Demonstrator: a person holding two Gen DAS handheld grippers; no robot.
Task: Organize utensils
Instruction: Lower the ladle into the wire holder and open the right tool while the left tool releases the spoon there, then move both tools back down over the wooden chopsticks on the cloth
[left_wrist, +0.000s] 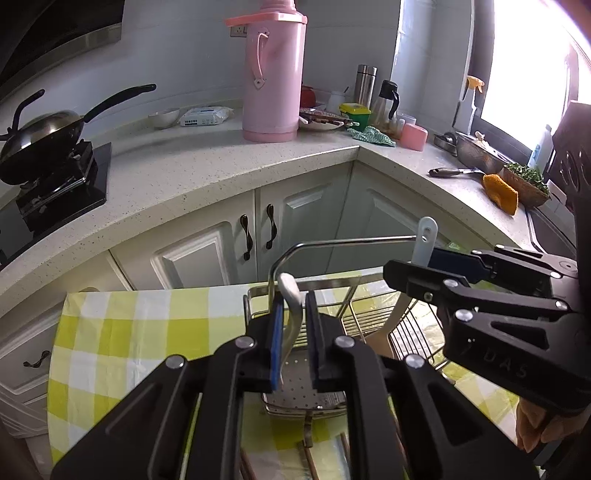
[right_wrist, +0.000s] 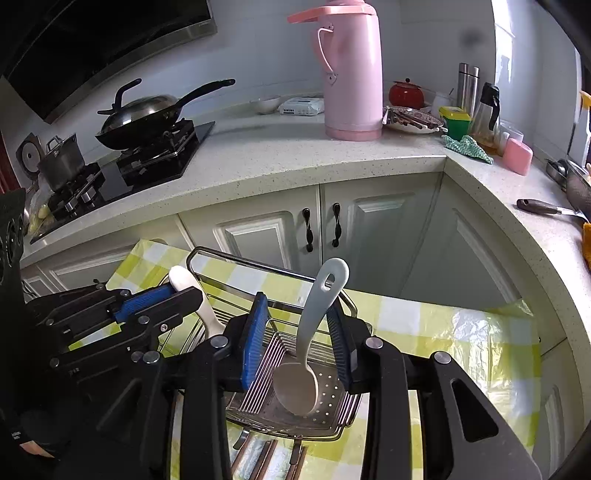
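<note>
Spoons are going into the wire rack (right_wrist: 207, 258) sitting on the checked cloth (right_wrist: 424, 314). Left gripper (left_wrist: 294, 332) is pinching a white spoon (left_wrist: 290, 291) over one compartment; right gripper (right_wrist: 299, 332), jaws parted, is loosely flanking a grey spoon (right_wrist: 314, 314) standing in another.

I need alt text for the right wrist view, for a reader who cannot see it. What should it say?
A grey spoon stands between the right gripper's blue pads, its bowl resting in a perforated wire utensil rack on a yellow checked cloth. At left, the left gripper holds a white spoon. Behind, a counter carries a wok and pink thermos.
</note>
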